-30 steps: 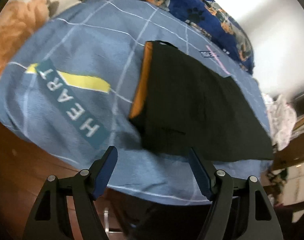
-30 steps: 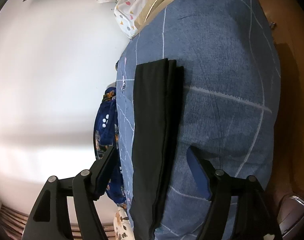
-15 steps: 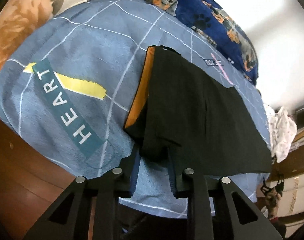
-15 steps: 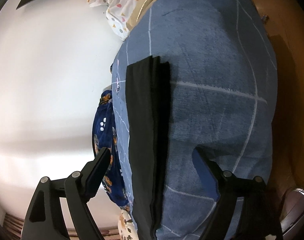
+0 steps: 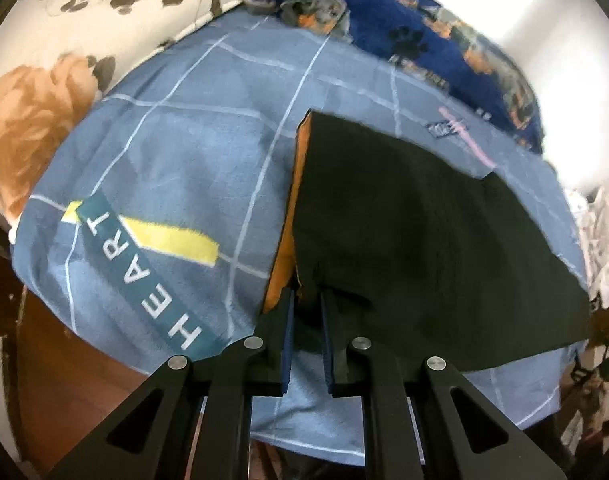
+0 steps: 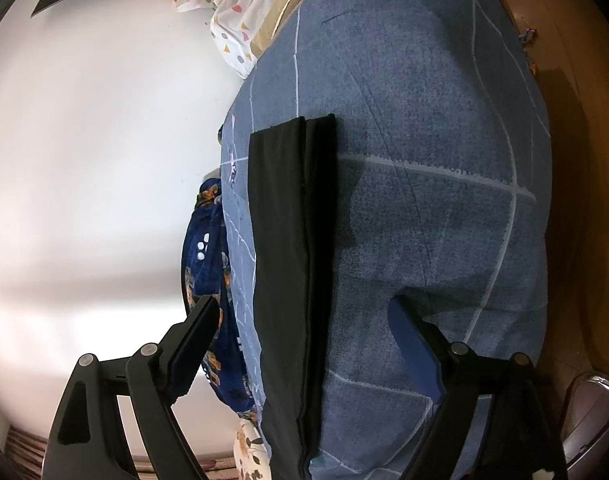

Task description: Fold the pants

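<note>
1. Since the earlier frames, the left gripper (image 5: 306, 300) has gone from wide open, short of the cloth, to pinched tight on the near corner of the pants (image 5: 416, 240). The right gripper (image 6: 304, 320) has widened a little and kept its place.
2. Those black pants lie flat on the blue bedspread (image 5: 176, 152) of the bed, already doubled lengthwise, with an orange lining (image 5: 288, 216) showing along the left edge in the left wrist view.
3. Left jaws: clamped on the waist-end corner, where the orange edge meets the black. Only the very corner sits between the pads; the rest of the garment spreads away up and to the right.
4. Right jaws: spread wide and holding nothing. In the right wrist view the long strip of pants (image 6: 292, 260) runs between the two fingers, but below them, with no pad touching it.
5. Risk, as I judge it: the left bite is shallow and may hold only some layers, so lifting could peel the stack apart or let the corner slip.
6. A one-sided lift could also drag the cloth askew while the right side stays unheld, and the pinch might catch the bedspread beneath.
</note>
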Motion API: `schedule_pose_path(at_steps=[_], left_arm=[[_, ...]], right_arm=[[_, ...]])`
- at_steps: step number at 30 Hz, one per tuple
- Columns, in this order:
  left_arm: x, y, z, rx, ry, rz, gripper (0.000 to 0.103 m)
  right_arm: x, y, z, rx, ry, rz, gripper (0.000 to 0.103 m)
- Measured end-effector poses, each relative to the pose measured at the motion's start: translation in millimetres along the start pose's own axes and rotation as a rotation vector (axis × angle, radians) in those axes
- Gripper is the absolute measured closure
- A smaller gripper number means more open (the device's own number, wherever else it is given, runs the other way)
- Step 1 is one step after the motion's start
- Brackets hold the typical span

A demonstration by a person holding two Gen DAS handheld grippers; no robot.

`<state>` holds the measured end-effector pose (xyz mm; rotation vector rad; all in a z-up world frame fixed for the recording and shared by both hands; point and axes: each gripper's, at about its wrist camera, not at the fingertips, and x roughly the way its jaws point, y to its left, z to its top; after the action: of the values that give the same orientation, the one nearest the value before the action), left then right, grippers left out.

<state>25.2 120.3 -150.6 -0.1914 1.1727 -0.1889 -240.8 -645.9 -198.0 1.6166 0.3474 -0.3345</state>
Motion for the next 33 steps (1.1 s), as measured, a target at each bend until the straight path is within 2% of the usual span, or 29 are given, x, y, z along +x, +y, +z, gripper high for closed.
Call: schedule_pose_path(at_steps=[3,6,12,14,15,19,23,27,29,33], left_arm=[[3.4,-1.5,-0.9,0.026,-0.009,0.011,0.090],[4.2,-10.5,-5.7,0.077,-0.029,0.062,0.090],[5.0,-11.6,-5.3,0.059,-0.026,0.077,0.087],[5.9,-12.7,-5.8,0.066,-0.025,0.108,0.079],[7.1,-11.4,-6.0,0.057,-0.018,0.110,0.078],[8.0,0.3,-5.2,-0.018,-0.010,0.073,0.071],[7.7,4.5,-6.4,-0.042,-0.015,0.062,0.067],[7.4,3.9,-9.1,-0.044,-0.032,0.076,0.063],[7.4,4.4,-9.3,-0.049,-0.037,0.080,0.060],[7.5,6.6,-10.7,-0.061,-0.049,0.090,0.056]], right_arm=[[-0.3,-1.5,0.8,0.002,0.003,0.007,0.018],[-4.8,-3.4,3.7,0.017,0.000,0.029,0.017],[-34.6,-12.0,19.7,0.044,-0.065,0.097,0.017],[-42.0,-13.7,24.9,0.044,-0.080,0.118,0.017],[-43.6,-13.4,26.9,0.040,-0.083,0.125,0.017],[-41.0,-5.8,31.4,0.001,-0.076,0.155,0.017],[-29.0,4.7,37.2,-0.068,-0.061,0.123,0.017],[-21.6,5.8,43.6,-0.104,-0.074,0.159,0.017],[-16.9,8.2,45.6,-0.142,-0.072,0.123,0.017],[-15.1,12.0,43.0,-0.193,-0.060,0.111,0.016]])
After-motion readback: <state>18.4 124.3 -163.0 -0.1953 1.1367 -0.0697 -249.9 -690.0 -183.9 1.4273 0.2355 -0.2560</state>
